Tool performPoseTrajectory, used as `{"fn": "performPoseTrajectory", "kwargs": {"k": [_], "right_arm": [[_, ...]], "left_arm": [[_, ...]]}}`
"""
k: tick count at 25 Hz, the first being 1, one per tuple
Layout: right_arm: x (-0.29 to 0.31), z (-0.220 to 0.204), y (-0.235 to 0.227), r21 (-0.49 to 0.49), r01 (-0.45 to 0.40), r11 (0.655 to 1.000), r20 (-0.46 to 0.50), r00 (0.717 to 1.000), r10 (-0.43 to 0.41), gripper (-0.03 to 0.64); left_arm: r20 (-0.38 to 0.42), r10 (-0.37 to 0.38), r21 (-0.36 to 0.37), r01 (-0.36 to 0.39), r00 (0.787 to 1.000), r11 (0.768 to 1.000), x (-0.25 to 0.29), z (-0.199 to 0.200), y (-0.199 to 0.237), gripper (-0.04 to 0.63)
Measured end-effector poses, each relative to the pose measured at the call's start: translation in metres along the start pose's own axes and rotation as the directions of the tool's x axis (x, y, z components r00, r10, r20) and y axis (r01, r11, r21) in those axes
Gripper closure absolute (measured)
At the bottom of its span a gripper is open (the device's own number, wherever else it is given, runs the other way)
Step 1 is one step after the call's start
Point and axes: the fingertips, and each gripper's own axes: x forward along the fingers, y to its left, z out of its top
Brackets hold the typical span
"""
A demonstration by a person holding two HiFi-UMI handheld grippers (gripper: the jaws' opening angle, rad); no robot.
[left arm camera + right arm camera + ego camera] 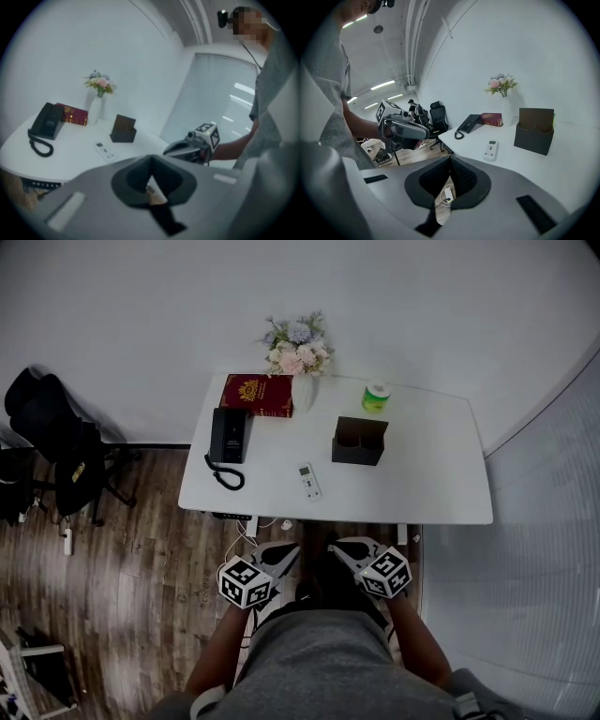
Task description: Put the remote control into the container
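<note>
The white remote control lies flat near the front edge of the white table. It also shows in the left gripper view and the right gripper view. The dark open-topped container stands behind and to the right of it, also visible from the left gripper and from the right. My left gripper and right gripper hang side by side in front of the table, below its edge. Both are shut with nothing between the jaws and point toward the table.
A black desk phone with a coiled cord sits at the table's left. A red book, a white vase of flowers and a green cup line the back edge. A black office chair stands on the wooden floor to the left.
</note>
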Motion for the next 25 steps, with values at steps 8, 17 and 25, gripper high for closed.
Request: {"fn": "performPoseTrajectory", "kwargs": {"k": [8,17,25], "right_arm": [[0.004,0.000,-0.017,0.010,0.010,1.000,-0.016,1.000,-0.010,0.600],[0.035,0.008,-0.038,0.019,0.027,0.999,0.001,1.000,-0.027,0.600],[0.062,0.008,-0.055,0.007,0.062,0.998,-0.025,0.998,-0.062,0.598]], "left_arm": [[0.002,0.002,-0.004,-0.002,1.000,1.000,0.009,0.009,0.012,0.595],[-0.005,0.018,-0.011,-0.018,1.000,1.000,0.014,0.014,0.027,0.595],[-0.022,0.032,-0.025,-0.033,0.999,0.999,0.012,0.015,0.037,0.595]]}}
